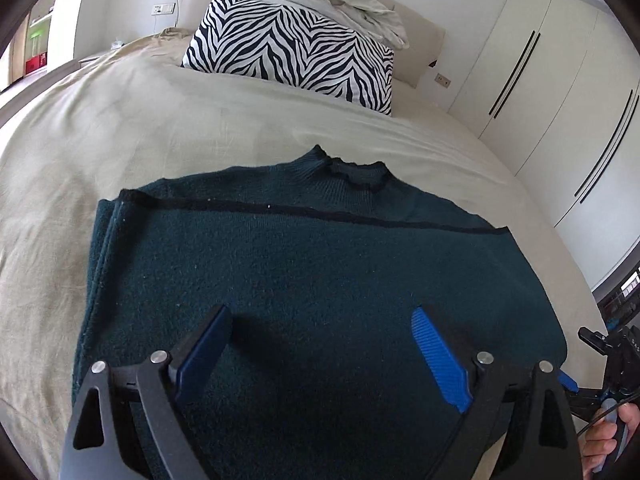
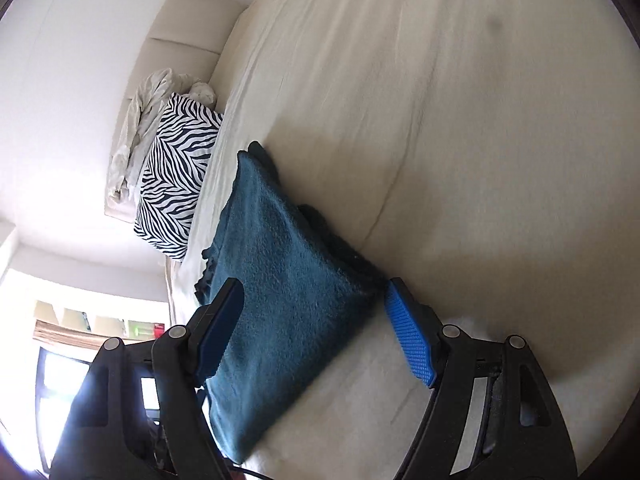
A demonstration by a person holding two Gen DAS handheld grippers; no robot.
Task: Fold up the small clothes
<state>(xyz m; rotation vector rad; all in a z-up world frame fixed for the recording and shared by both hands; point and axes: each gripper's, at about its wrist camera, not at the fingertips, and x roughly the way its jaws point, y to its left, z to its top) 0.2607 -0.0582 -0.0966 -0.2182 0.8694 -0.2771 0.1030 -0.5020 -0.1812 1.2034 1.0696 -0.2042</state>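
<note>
A dark teal knitted sweater lies folded on the beige bed sheet, collar toward the pillow, with its lower part folded up over the body. My left gripper is open and empty, hovering just above the sweater's near part. The right gripper shows at the right edge of this view, held by a hand. In the right wrist view, rolled sideways, my right gripper is open and empty, its jaws standing either side of the sweater's near edge.
A zebra-print pillow lies at the head of the bed with a crumpled beige cover on it, against the headboard. White wardrobe doors stand to the right. The bed sheet spreads wide beside the sweater.
</note>
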